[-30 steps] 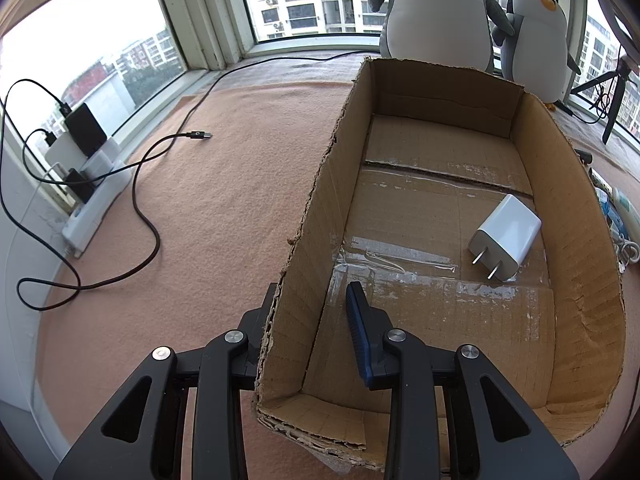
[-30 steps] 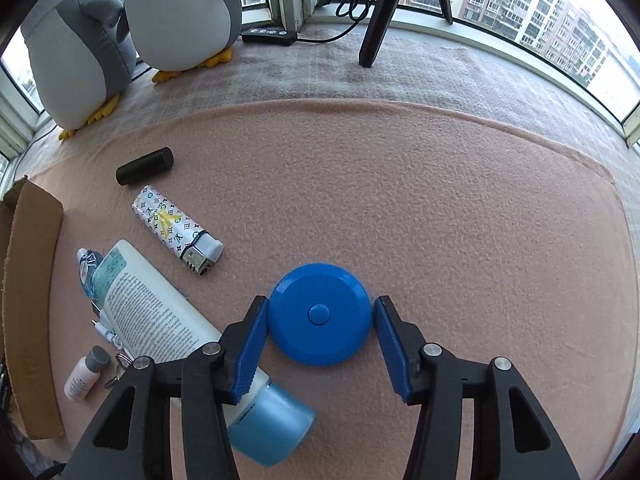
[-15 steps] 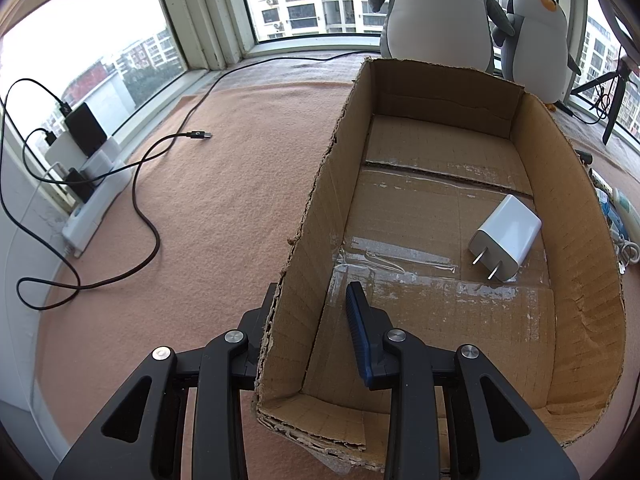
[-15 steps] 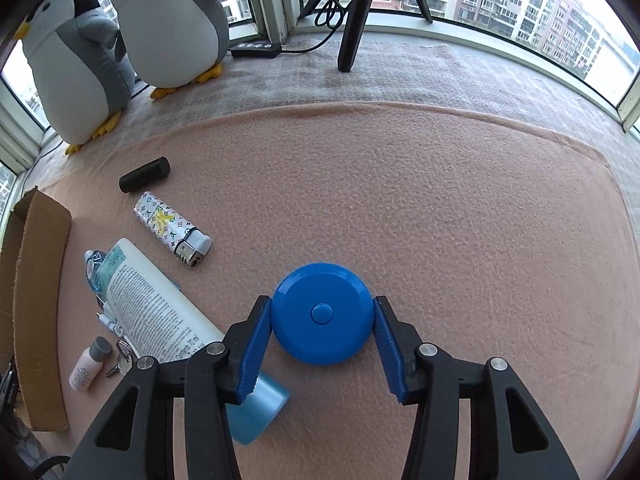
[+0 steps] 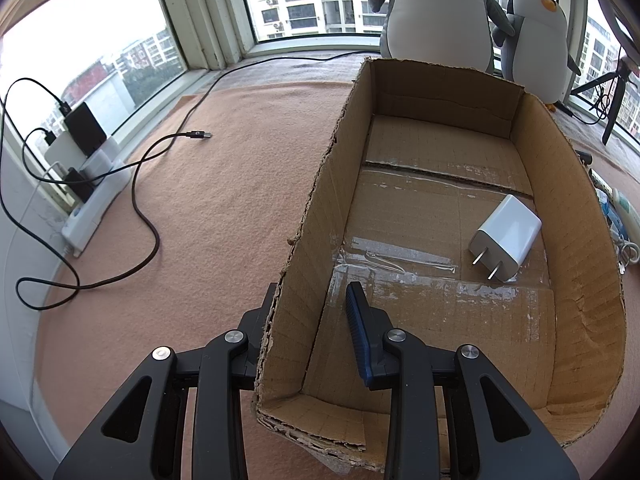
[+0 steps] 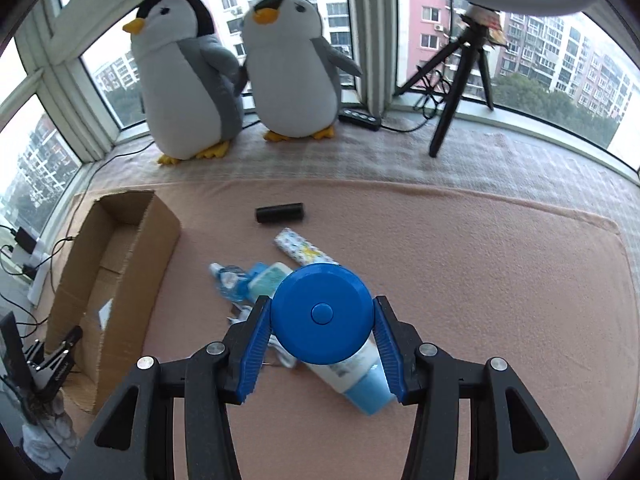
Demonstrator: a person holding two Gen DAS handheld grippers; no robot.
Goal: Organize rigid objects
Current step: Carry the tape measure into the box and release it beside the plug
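The blue round case point(image 6: 323, 312) sits clamped between the blue pads of the right gripper point(image 6: 323, 330), low in the centre of the right wrist view and lifted clear of the pink blanket point(image 6: 480, 264). Behind and beneath it lie the objects not yet sorted: a white-and-blue tube point(image 6: 352, 380), a patterned lighter point(image 6: 304, 252) and a black cylinder point(image 6: 280, 213) further up the frame. The cardboard box point(image 6: 120, 256) stands at the left of that view, well apart from the case.

In the left wrist view, the left gripper point(image 5: 310, 320) straddles the box's near-left wall point(image 5: 304, 248), one finger outside and one inside; whether it actually pinches the cardboard I cannot tell. A white charger plug point(image 5: 506, 238) already rests on the box floor, toward the right of the frame.

The step in hand appears to be the carry: the case is grasped and raised, not yet delivered. The next move likely calls for swinging the right gripper leftward over the box rim, lowering it into bare floor beside the plug, then opening the jaws while the left gripper steadies the box.
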